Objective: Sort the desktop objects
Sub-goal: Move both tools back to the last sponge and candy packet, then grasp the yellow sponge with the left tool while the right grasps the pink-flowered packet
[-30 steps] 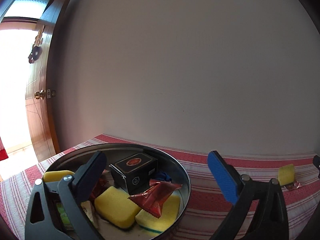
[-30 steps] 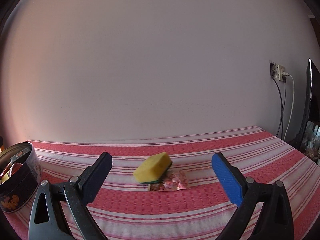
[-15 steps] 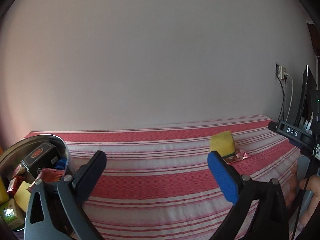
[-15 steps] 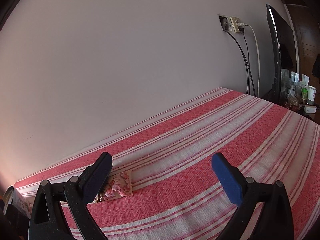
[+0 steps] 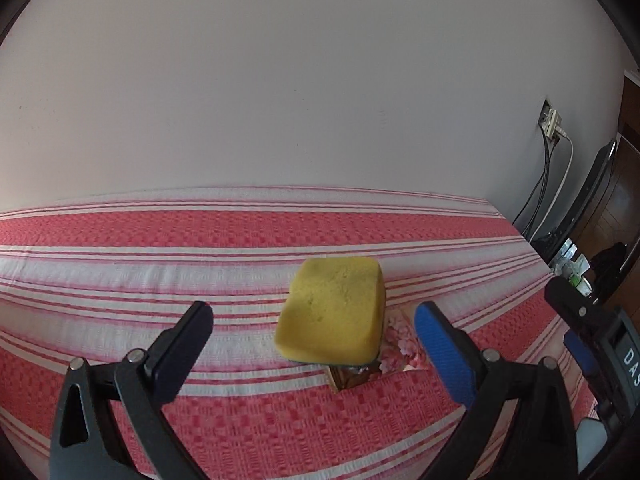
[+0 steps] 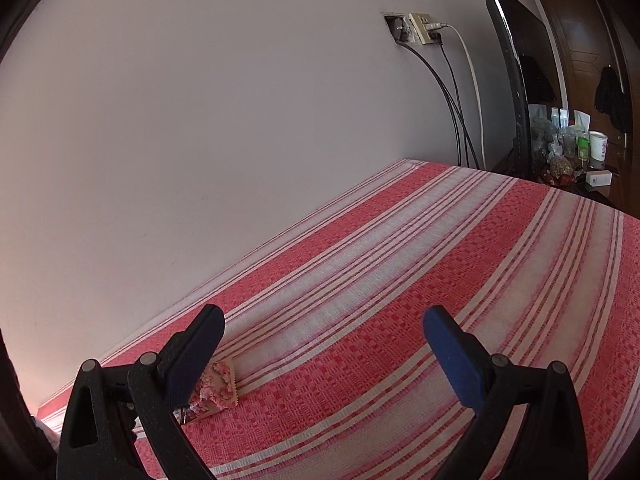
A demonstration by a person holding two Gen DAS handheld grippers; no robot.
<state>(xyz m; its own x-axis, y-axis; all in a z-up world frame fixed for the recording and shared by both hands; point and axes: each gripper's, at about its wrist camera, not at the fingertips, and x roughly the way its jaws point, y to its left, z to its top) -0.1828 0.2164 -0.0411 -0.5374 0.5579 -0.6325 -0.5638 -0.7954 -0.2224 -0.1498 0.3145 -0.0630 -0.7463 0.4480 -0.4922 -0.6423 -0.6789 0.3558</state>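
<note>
A yellow sponge (image 5: 334, 310) with a dark green underside lies on a pink flowered snack packet (image 5: 394, 344) on the red striped tablecloth (image 5: 160, 240). My left gripper (image 5: 316, 344) is open and faces the sponge, which sits just ahead between the fingers, untouched. My right gripper (image 6: 322, 350) is open and empty, turned to the right; the flowered packet (image 6: 216, 390) shows beside its left finger (image 6: 192, 356). In the left wrist view the right gripper's body (image 5: 600, 340) stands at the right edge. The sponge is hidden in the right wrist view.
A white wall runs behind the table. A wall socket (image 6: 420, 28) with hanging cables (image 6: 456, 100) is at the far right, beside a dark monitor (image 6: 516, 80) and a side shelf with small bottles and a cup (image 6: 598, 146).
My left gripper swung right, away from the metal tin, and came close to the sponge, now large in view. My right gripper turned right, so the sponge left its view.
</note>
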